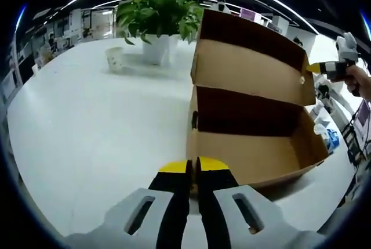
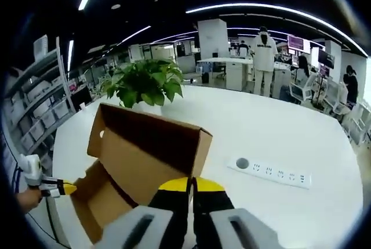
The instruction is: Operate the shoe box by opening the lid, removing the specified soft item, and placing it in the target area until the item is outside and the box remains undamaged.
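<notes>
The brown cardboard shoe box [image 1: 255,156] stands on the white table with its lid [image 1: 249,66] raised upright. The part of its floor that I can see is bare cardboard. My left gripper [image 1: 193,166] is shut, its yellow tips pressed together just in front of the box's near left corner. The right gripper [image 1: 339,63], held in a hand, hovers beside the lid's right edge. In the right gripper view the box [image 2: 110,194] and open lid [image 2: 148,144] lie ahead. There my right gripper [image 2: 191,184] is shut by the lid's corner, and the left gripper [image 2: 46,188] is at the left.
A potted green plant [image 1: 159,14] and a small paper cup [image 1: 115,58] stand on the table [image 1: 87,139] beyond the box. A white power strip [image 2: 269,172] lies to the right of the box. People stand at desks in the background.
</notes>
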Demonstrator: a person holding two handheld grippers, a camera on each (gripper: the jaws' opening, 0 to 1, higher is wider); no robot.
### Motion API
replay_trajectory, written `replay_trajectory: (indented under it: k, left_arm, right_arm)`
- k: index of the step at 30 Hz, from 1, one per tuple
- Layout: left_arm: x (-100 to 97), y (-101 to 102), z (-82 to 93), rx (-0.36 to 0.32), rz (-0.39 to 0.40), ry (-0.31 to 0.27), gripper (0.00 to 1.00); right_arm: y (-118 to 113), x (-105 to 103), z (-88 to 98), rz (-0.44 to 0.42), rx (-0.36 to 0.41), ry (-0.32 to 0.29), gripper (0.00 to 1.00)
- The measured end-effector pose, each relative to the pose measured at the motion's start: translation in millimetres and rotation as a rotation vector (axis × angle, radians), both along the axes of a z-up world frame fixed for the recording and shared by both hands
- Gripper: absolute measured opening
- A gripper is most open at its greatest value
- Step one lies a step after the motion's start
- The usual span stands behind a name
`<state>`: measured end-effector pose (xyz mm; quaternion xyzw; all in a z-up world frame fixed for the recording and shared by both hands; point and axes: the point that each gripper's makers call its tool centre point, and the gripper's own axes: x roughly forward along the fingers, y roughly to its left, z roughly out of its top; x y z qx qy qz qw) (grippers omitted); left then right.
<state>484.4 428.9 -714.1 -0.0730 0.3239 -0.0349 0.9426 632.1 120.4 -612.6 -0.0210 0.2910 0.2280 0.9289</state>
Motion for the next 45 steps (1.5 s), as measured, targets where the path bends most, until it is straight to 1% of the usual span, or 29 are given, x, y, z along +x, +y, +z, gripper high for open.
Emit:
replay_trajectory:
  k: [3, 8, 20, 25, 28, 32, 35, 37, 39, 43, 45]
  left_arm:
    - [0.0, -0.2, 0.1, 0.001, -0.005, 0.0, 0.02]
    - [0.2, 0.1, 0.1, 0.009, -0.018, 0.001, 0.02]
    - [0.8, 0.6, -0.6, 0.007, -0.014, -0.001, 0.02]
    - [0.3, 0.0, -0.4, 0.005, -0.015, -0.004, 0.02]
    - [0.3, -0.3, -0.3, 0.006, -0.02, -0.002, 0.02]
    - [-0.4, -0.9, 0.2, 0.008, -0.023, -0.007, 0.02]
    - [-0.4, -0.8, 0.1, 0.011, -0.024, -0.008, 0.02]
    - [-0.7, -1.1, 0.3, 0.011, -0.025, -0.008, 0.02]
    - [-0.8, -1.3, 0.5, 0.011, -0.028, -0.009, 0.02]
    - [-1.0, -1.6, 0.8, 0.013, -0.032, -0.009, 0.02]
    - [-0.7, -1.4, 0.7, 0.014, -0.036, -0.009, 0.02]
  right_arm:
    - [-1.5, -5.0, 1.8, 0.001, 0.013, 0.002, 0.0]
    - [-3.2, -15.7, 2.2, 0.009, 0.011, -0.015, 0.0]
    - [0.1, -38.7, 9.3, 0.044, -0.003, -0.057, 0.0]
    - [1.5, -49.3, 10.5, 0.072, -0.046, -0.111, 0.0]
    - [1.2, -54.8, 11.3, 0.067, -0.038, -0.118, 0.0]
    - [2.2, -64.5, 11.5, 0.074, -0.044, -0.141, 0.0]
    - [2.0, -70.2, 11.1, 0.059, -0.025, -0.161, 0.0]
    - [3.2, -74.2, 11.1, 0.05, -0.029, -0.182, 0.0]
    - [3.0, -71.2, 8.9, 0.047, -0.035, -0.197, 0.0]
    - [2.1, -78.6, 7.8, 0.04, -0.019, -0.201, 0.0]
    - [1.5, -77.3, 5.6, 0.039, -0.014, -0.201, 0.0]
